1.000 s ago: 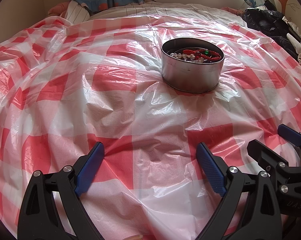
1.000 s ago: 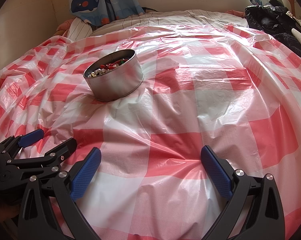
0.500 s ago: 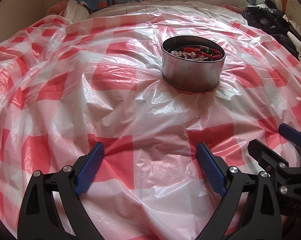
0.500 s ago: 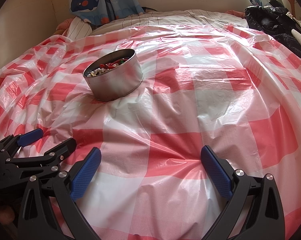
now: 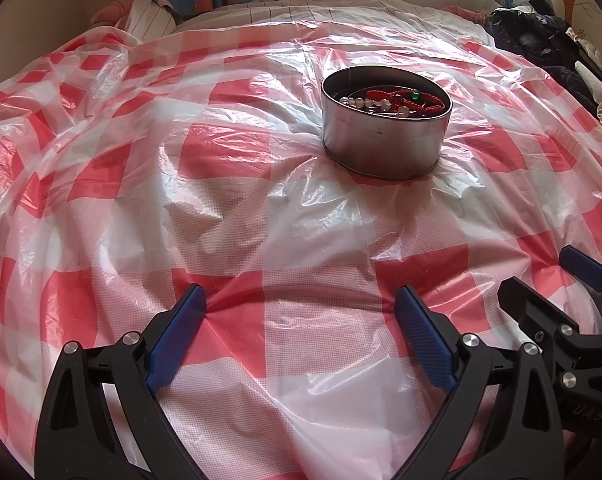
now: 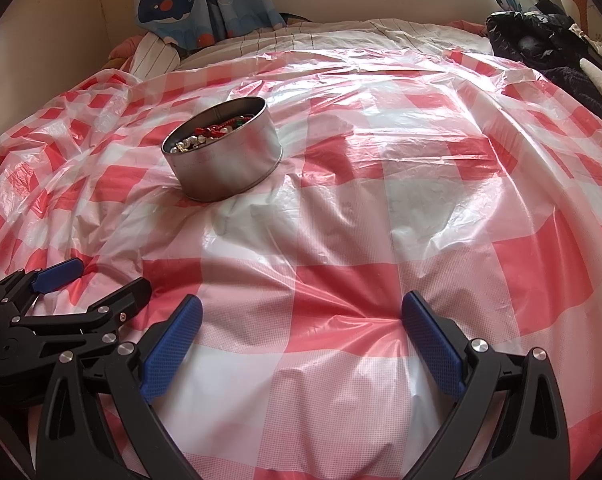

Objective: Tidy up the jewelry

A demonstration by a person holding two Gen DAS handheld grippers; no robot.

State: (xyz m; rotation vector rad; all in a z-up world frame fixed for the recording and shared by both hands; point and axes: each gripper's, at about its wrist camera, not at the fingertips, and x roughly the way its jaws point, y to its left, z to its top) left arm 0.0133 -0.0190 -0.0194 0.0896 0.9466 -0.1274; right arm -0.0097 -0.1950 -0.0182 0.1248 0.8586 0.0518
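Left wrist: round metal tin [image 5: 385,142] full of red cord bracelet [image 5: 405,100], pearl beads [image 5: 359,101]

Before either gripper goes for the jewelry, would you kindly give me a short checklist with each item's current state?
1. Left gripper open, nothing held: ok.
2. Right gripper open, nothing held: ok.
3. Round metal tin upright on the checked plastic sheet, lid off: ok.
4. Jewelry inside the tin, red cord bracelet on top: ok.
5. Pieces untangled: cannot tell.
6. Sorting spot for the jewelry: cannot tell.
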